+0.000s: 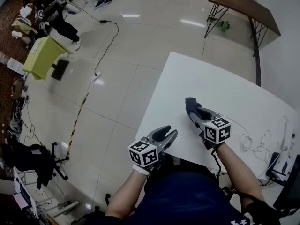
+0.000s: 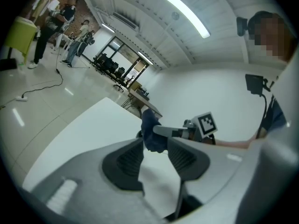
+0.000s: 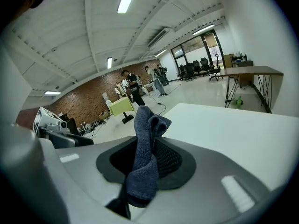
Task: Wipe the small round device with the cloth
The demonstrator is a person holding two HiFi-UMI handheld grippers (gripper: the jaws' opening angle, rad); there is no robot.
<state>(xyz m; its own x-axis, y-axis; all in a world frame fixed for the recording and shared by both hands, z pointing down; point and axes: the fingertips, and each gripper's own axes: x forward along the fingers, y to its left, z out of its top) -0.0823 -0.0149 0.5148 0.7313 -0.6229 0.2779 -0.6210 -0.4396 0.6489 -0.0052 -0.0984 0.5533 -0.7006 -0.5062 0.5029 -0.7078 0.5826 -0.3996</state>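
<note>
R tool (image 1: 193, 110) clenched on cloth (image 3: 145, 125), poking past tips; L tool (image 2: 156, 146) released, empty, at table (image 1: 225, 93) edge.

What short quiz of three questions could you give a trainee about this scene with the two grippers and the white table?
1. Choose one: what does the right gripper hold? A) a sponge B) a dark blue cloth C) a bottle
2. True or false: the left gripper has its jaws closed together.
3. Fill in: in the head view, the loose cables lie toward the ___ side of the table.

Key: 1 B. 2 false: its jaws stand apart with nothing between them. 3 right.
</note>
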